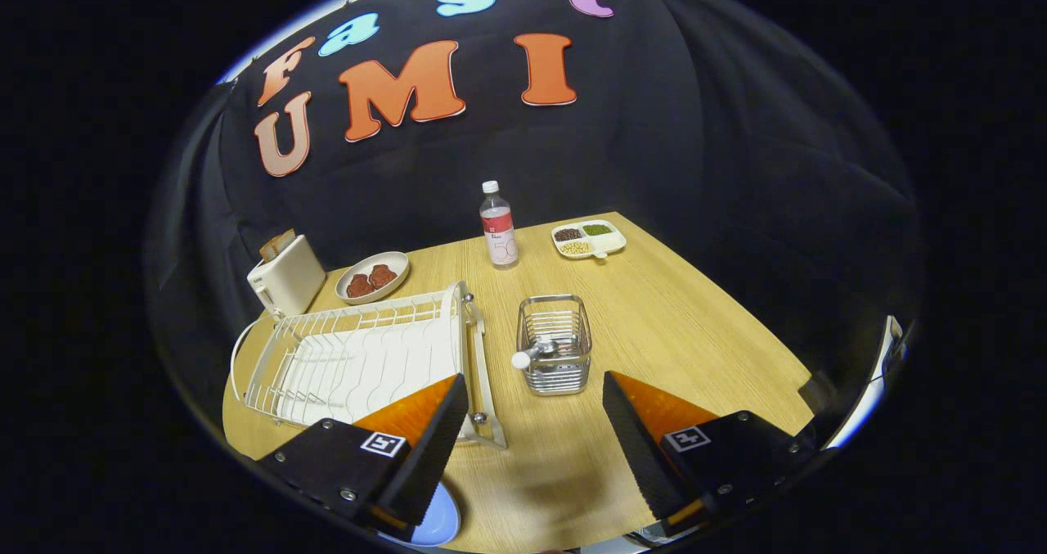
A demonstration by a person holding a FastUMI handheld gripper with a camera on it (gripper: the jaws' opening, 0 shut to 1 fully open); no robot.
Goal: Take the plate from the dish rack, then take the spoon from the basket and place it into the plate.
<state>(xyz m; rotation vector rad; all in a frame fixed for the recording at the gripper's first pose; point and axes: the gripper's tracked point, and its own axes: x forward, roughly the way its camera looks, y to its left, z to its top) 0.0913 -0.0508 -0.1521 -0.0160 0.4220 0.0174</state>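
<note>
- Gripper view: we look down over a wooden table [671, 325] with the gripper [536, 423] hanging above its near part, the fingers wide apart and nothing between them but bare tabletop.
- The rack [360, 358] lies ahead of the left finger and holds no dishes that we can see. A pale blue plate [438, 521] peeks out from under the left finger, flat on the table just in front of the rack. We judge the first step done: the plate is out and set down.
- The basket [554, 343], a small wire one, stands just ahead of the gap between the fingers, beside the rack's right end. The spoon [536, 353] lies in it, its round white end poking over the near-left rim.
- So the step in hand is fetching the spoon. Neither finger touches the spoon, basket or plate.
- The next move, as we judge it, calls for going forward and down to the basket, lining the fingers either side of the spoon's jutting end, and closing on it without catching the wires. Then the spoon must be lifted clear and carried back towards the plate.
- The spoon looks slim and the basket light, so a sideways pull may drag the basket along.
- Farther off stand a bottle [498, 225], a toaster [286, 276], a dish [372, 277] of brown food and a tray [589, 238] with compartments, all well apart from the work.
</note>
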